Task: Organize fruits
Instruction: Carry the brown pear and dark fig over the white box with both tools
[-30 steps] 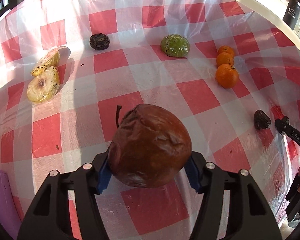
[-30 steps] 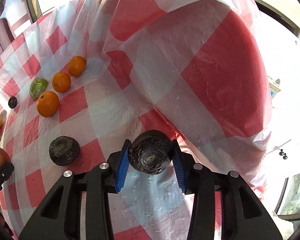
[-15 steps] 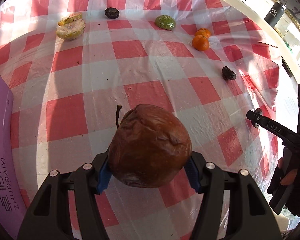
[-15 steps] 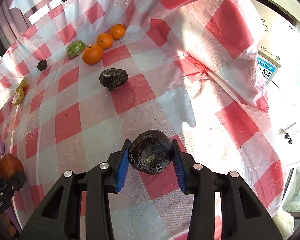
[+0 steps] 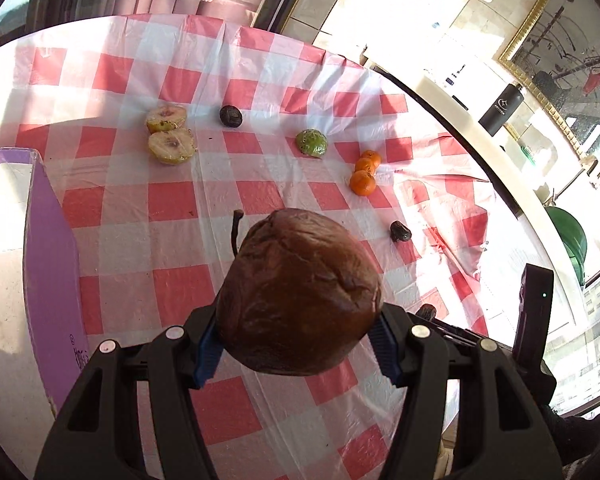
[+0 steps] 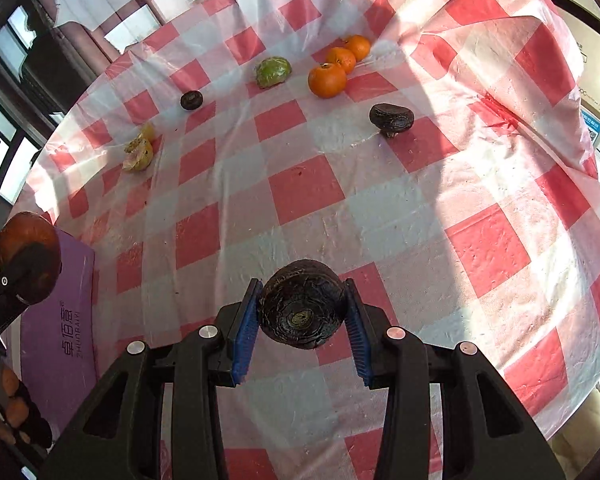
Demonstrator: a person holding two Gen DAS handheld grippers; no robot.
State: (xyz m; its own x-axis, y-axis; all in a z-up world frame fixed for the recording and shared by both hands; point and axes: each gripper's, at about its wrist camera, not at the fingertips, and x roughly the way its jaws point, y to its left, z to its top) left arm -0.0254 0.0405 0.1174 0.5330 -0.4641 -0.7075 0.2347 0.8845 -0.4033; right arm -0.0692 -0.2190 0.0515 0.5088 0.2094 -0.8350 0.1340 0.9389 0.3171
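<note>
By the table's left edge stands a purple box [image 5: 48,280]. Above that edge the left gripper [image 5: 296,344] clamps a brown wrinkled fruit [image 5: 300,292]. Further right, over the checked tablecloth [image 6: 380,220] near the front edge, the right gripper [image 6: 302,332] clamps a dark shrivelled fruit [image 6: 302,308].

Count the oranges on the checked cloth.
3. They sit in a tight row at the far right of the tablecloth: the biggest orange nearest, a middle orange behind it, a far orange last. None looks hidden.
</note>
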